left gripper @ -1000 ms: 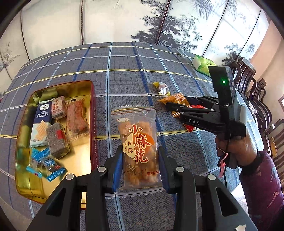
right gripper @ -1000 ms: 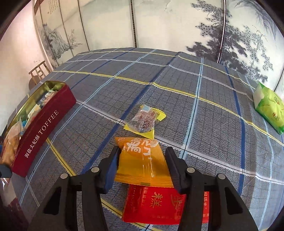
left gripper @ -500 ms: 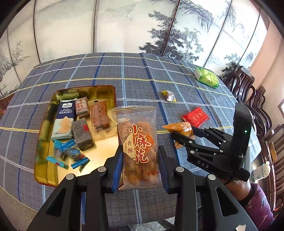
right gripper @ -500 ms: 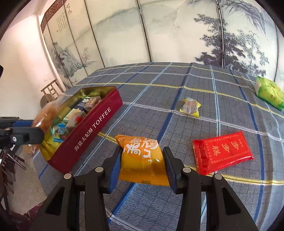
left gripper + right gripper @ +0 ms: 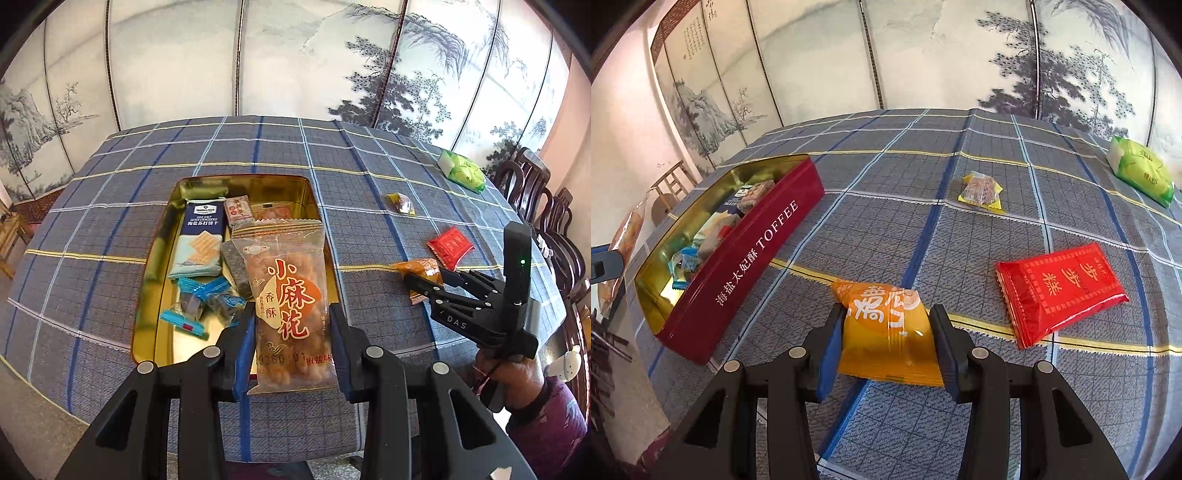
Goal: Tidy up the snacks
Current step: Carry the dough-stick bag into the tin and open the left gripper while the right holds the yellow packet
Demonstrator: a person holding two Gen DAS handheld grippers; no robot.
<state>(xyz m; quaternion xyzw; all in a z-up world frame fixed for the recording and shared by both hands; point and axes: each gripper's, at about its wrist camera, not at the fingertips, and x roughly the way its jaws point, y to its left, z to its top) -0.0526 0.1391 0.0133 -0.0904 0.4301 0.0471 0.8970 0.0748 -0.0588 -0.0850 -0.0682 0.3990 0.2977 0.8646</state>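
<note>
On the plaid tablecloth (image 5: 960, 229) lie a red packet (image 5: 1060, 291), a small yellow-edged sweet (image 5: 982, 190) and a green pack (image 5: 1141, 171), all well apart and clear of the grippers. The red tin (image 5: 750, 258) stands open at the left, its gold inside holding a cracker pack (image 5: 201, 240), blue sweets (image 5: 207, 299) and dark bars. The left gripper (image 5: 291, 343) is clamped on a clear twist-snack bag (image 5: 288, 302), held above the tin's near end, long axis pointing away along the fingers. The right gripper (image 5: 886, 339) grips an orange pouch (image 5: 886, 332) above the cloth, right of the tin.
</note>
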